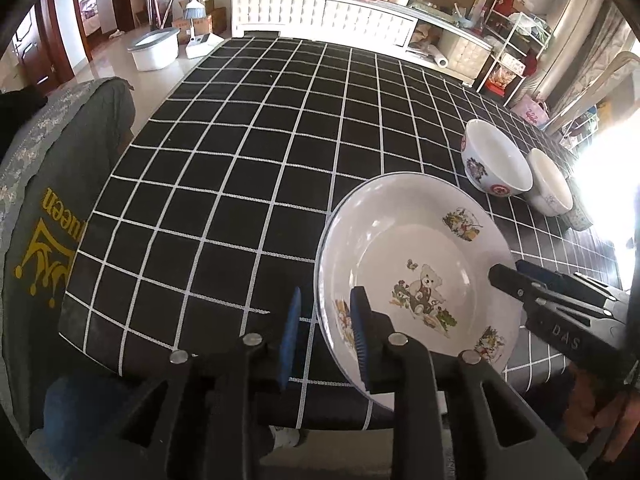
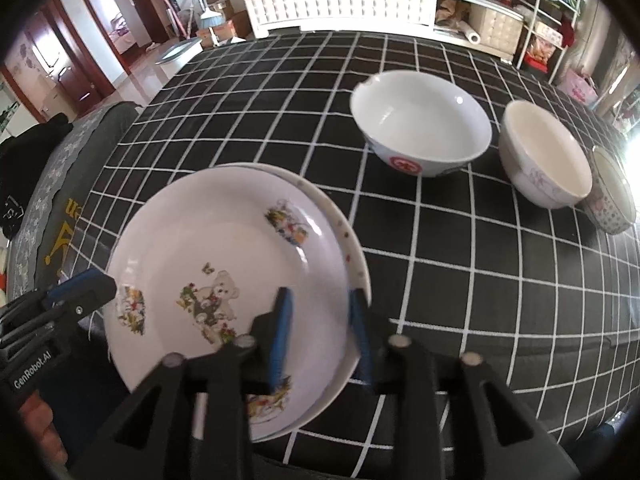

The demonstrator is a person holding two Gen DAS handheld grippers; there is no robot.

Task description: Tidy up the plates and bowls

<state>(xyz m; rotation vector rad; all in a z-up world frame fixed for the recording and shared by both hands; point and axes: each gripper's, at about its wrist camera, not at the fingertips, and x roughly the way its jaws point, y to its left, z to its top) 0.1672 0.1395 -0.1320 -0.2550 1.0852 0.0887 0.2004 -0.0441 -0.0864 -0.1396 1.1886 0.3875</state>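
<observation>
Straddling opposite edges of the teddy-bear plate point(image 2: 224, 264), both grippers stand with their jaws parted; the plate is not gripped by either.

Left gripper point(image 1: 324, 332): one blue pad sits outside the plate's left rim, the other over its inner slope; a visible gap shows at the outer pad; whether the inner pad grazes the surface I cannot tell; reads as slack, not clamped.

Right gripper point(image 2: 320, 332): pads bracket the right rim with daylight on both sides; wider apart than the left pair.

Location of the task's things: the teddy-bear plate lies flat near the front edge of the checked tablecloth point(image 1: 248, 152), nested on a second plate point(image 2: 354, 256) whose dotted rim shows as a crescent along the right side; so a stack of two. Three bowls stand further back and to the right: a red-emblem bowl point(image 2: 420, 124), a cream bowl point(image 2: 546, 156) just beside it, and a small patterned bowl point(image 2: 612, 192) touching or almost touching the cream one; all upright, not yet nested.

Judgement: two-sided hold suits a wide, shallow plate; opposite rims keep it level while it is lowered onto another; parted jaws with the plate seated suggest the plates are stacked; bowls appear to be the remaining work.

Risk: upper plate sits slightly off-centre to the left; a pad dragging out could shift it.
</observation>
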